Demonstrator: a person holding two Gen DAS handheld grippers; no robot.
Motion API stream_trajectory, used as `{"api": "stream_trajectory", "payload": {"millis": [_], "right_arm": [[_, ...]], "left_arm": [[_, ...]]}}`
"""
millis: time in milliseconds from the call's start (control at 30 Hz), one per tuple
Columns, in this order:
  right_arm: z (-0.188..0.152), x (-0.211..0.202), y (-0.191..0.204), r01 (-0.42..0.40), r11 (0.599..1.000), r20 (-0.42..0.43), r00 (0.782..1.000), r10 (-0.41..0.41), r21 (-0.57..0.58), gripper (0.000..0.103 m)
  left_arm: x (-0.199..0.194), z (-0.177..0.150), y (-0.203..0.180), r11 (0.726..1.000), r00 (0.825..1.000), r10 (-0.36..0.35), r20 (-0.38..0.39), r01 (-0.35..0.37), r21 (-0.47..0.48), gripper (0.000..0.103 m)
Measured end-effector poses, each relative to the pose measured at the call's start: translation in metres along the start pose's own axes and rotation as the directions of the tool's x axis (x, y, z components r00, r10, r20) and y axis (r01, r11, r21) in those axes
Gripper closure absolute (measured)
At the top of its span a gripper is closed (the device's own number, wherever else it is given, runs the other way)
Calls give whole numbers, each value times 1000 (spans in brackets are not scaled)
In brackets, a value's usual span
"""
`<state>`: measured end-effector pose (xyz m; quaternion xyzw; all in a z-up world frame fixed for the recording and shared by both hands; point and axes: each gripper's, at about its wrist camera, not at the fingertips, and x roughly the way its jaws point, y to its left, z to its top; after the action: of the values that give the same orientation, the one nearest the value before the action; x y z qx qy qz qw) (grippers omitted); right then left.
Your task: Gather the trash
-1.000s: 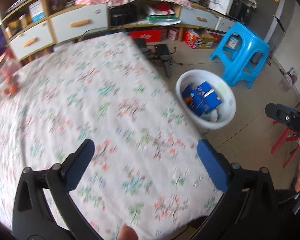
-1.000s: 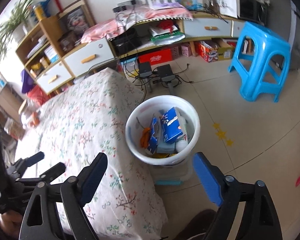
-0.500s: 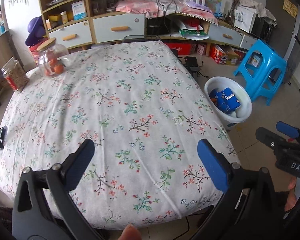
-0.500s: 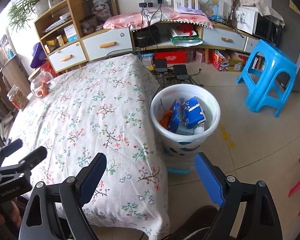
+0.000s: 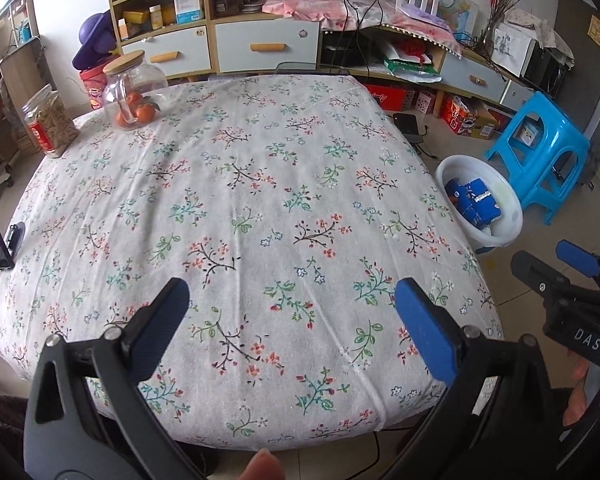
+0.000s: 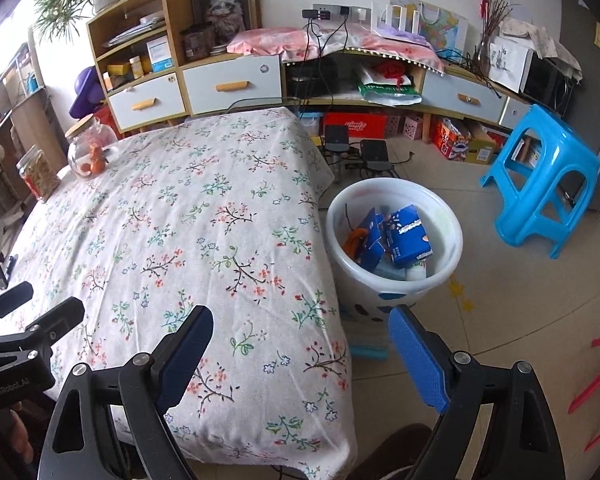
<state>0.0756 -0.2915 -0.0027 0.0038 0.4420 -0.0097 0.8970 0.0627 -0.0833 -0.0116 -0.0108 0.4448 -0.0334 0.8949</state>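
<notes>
A white trash bin [image 6: 448,236] stands on the floor at the table's right side; it also shows in the left wrist view [image 5: 514,216]. It holds blue cartons [image 6: 406,236] and an orange scrap [image 6: 354,238]. My left gripper [image 5: 292,322] is open and empty, over the near edge of the floral tablecloth [image 5: 240,200]. My right gripper [image 6: 300,352] is open and empty, above the table's near right corner, short of the bin. No loose trash shows on the cloth.
A glass jar of oranges [image 5: 130,96] and a snack jar [image 5: 50,126] stand at the table's far left. A blue stool [image 6: 544,176] stands right of the bin. Drawers and shelves [image 6: 232,80] line the back wall. Power bricks and cables [image 6: 356,152] lie on the floor.
Both grippers have pulled back and up from the bin, so more of the table shows. The left view has swung from the bin side to the table's middle. Both stay open.
</notes>
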Motion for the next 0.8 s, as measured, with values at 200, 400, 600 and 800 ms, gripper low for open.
{"api": "stream_trajectory", "payload": {"millis": [200,400,600,800], "right_arm": [[0,-1,1,3,1000,13,1000,-3,-2,12],[1,-4,-3,2,1000,25,1000,-2,11,12],[2,-7,-3,2,1000,37,999,-3,11,12],[2,-7,-2,-1,1000,41,999,1,10,12]], "left_arm": [[-7,2,-4,1000,999,-4,35,3,14,1],[-10,3,-6,1000,999,-2,50,1,20,1],[-12,4,-4,1000,998,-3,61,2,19,1],[-13,4,-2,1000,998,-2,63,1,13,1]]}}
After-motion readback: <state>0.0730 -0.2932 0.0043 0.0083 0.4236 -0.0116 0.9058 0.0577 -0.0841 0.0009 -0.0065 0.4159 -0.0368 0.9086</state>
